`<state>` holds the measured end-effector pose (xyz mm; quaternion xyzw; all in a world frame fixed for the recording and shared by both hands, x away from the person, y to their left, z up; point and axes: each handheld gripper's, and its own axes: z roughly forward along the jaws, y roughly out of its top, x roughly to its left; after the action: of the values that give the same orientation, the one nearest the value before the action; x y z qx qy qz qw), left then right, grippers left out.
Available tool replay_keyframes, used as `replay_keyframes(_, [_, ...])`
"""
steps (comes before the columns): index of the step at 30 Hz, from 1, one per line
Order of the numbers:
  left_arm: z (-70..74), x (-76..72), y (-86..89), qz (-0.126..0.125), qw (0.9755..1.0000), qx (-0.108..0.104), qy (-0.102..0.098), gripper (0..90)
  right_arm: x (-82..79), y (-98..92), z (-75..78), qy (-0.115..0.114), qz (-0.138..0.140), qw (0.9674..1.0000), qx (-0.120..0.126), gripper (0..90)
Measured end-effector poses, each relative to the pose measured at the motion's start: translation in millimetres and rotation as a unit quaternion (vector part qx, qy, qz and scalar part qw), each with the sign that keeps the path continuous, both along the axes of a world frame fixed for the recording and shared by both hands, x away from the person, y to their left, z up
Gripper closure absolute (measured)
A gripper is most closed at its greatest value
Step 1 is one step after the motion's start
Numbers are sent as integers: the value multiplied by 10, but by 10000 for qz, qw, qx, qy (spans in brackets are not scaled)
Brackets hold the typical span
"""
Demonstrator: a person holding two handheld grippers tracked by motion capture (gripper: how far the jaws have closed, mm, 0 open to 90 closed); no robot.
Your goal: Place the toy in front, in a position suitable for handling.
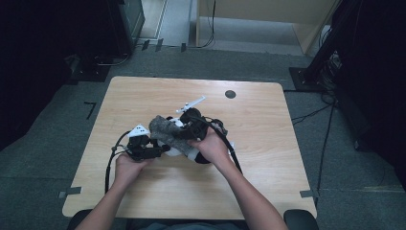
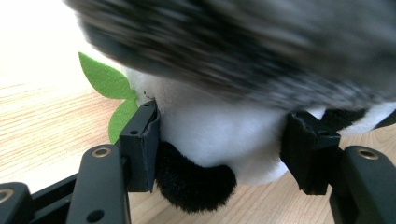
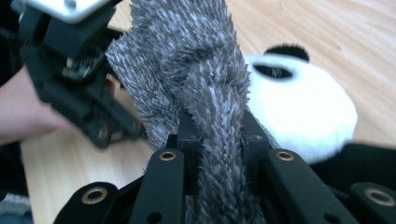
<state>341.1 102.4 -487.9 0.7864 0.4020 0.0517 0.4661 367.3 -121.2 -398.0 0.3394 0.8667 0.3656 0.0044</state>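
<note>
A person sat at a wooden table (image 1: 143,96); the left gripper (image 2: 219,154) clamped the white body of a panda plush (image 2: 219,126) lying near the table's middle, a green felt leaf (image 2: 105,81) beside one jaw; the right gripper (image 3: 212,140) pinched a grey furry cloth (image 3: 187,60) tight, draped over the panda's head.

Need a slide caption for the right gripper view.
Right gripper shut on a grey furry cloth, draped beside a panda plush on the wooden table.
</note>
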Motion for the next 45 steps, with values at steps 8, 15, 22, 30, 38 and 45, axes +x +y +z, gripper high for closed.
replay_keyframes(8, [8,-5,-9,-9,10000,43,-9,369,-157,-258,-32,-64,204,9998,-34,764])
replay_keyframes(15, [10,-5,-13,-9,10000,50,-15,375,-240,-442,4,-130,266,9995,-100,768])
replay_keyframes(22, [9,-1,-10,-6,10000,31,-14,375,-289,-695,41,-201,142,9997,-27,772])
replay_keyframes(30, [3,0,-4,-7,10000,13,-11,375,-308,-1003,70,-166,-187,9997,-6,772])
replay_keyframes(38, [-1,-4,-4,-3,10000,11,-11,373,-305,-1267,-1,-110,-599,9981,-91,774])
replay_keyframes(45, [-2,-1,-1,3,10000,-8,3,371,-301,-1413,15,-56,-808,9967,-53,774])
